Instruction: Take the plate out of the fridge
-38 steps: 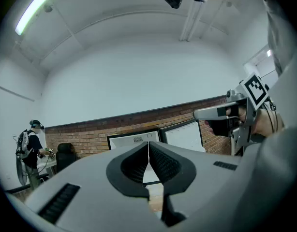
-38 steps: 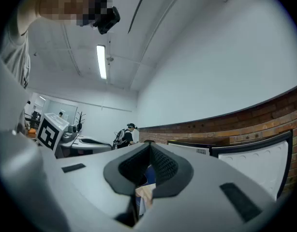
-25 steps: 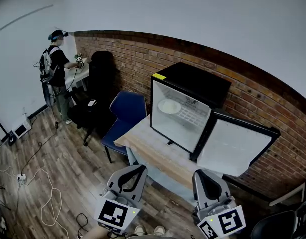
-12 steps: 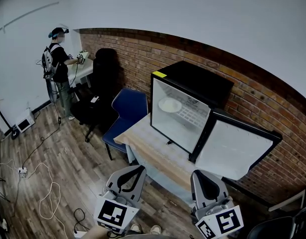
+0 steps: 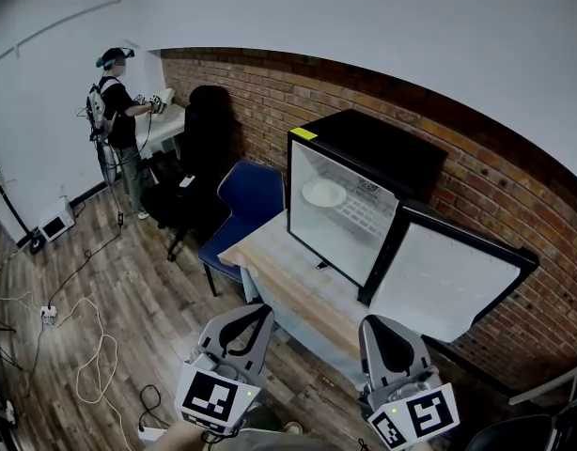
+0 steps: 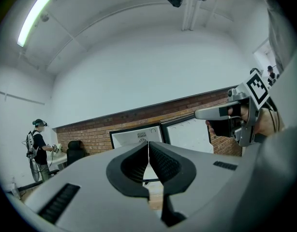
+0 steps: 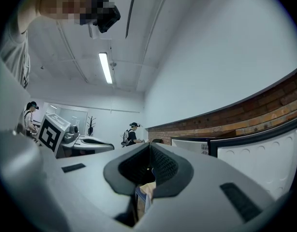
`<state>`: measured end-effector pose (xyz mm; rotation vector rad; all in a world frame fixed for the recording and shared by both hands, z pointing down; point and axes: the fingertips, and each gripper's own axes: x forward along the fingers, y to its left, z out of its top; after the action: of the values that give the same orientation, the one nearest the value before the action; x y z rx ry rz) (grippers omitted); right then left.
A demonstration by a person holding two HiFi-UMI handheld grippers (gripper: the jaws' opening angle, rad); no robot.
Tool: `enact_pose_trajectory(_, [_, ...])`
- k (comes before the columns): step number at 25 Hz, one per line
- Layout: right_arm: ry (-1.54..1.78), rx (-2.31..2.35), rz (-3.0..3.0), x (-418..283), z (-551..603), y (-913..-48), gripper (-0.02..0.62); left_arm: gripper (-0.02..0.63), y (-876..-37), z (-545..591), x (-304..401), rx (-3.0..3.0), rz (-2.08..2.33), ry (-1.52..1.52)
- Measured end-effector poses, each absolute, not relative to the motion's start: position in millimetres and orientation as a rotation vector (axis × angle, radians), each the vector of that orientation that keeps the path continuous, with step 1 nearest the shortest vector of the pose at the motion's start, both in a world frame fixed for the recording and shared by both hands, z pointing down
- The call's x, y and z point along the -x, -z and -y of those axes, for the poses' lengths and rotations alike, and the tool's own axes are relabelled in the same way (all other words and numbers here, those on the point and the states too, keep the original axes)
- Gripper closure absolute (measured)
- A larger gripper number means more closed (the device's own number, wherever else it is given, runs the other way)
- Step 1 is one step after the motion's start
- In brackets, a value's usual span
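1 round white plate lies flat on the wire shelf inside the small black fridge, whose door stands wide open at the right.

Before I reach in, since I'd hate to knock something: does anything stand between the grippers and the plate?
Nothing visible does. The fridge door stands open to the right, and the plate lies in plain view on its shelf, beyond the table edge.

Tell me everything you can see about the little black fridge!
The fridge is a small black box standing on a wooden table by the brick wall. Its door hangs wide open to the right, white on the inside. The inside is white too, with a wire shelf holding a white plate. A yellow sticker sits on its top front corner.
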<state>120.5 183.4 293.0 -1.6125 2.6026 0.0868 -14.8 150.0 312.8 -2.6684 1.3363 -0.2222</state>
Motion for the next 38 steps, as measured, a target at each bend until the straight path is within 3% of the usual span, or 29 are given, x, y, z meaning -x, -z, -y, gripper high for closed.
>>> enact_pose_trajectory(19, [-0.091,1.593,-2.611,-127,-140,-304,0.565,0.586,-328,-111,0,2.644,-1.297,0.244])
enact_pose_trajectory(38, [-0.043,1.692,-2.603,-120,-24,-318,0.565,0.586,-343,7,9,2.717,-1.251,0.259])
